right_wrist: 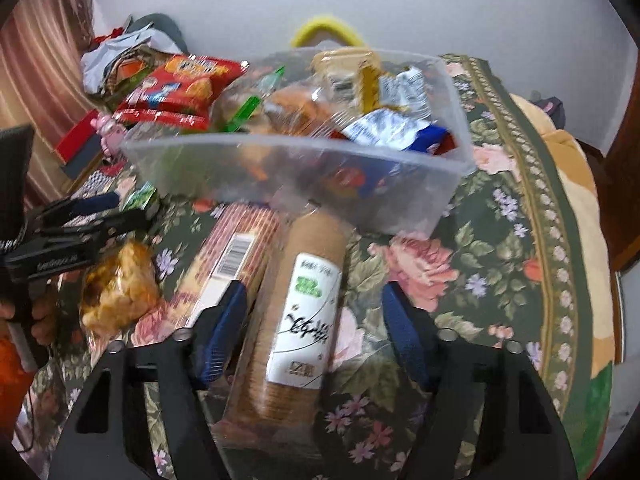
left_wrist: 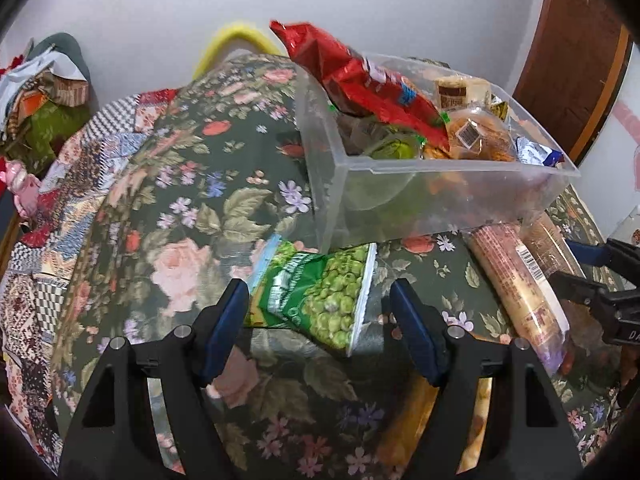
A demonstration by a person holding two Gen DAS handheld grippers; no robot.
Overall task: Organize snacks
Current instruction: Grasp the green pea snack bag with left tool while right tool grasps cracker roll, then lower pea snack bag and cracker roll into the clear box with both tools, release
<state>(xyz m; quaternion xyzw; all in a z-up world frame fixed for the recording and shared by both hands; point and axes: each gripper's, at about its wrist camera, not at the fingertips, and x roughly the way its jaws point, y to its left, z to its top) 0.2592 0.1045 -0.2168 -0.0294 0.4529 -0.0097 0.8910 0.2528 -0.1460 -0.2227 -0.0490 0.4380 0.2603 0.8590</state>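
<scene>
Most of the snacks already sit in the clear bin, the red chip bag poking over its rim. Judging by what lies in front of the bin on the floral cloth, 4 packets remain: 2 cracker sleeves, a green pea packet and a small orange pack. Both the left gripper and right gripper are spread, straddling the pea packet and a sleeve, gripping nothing.
</scene>
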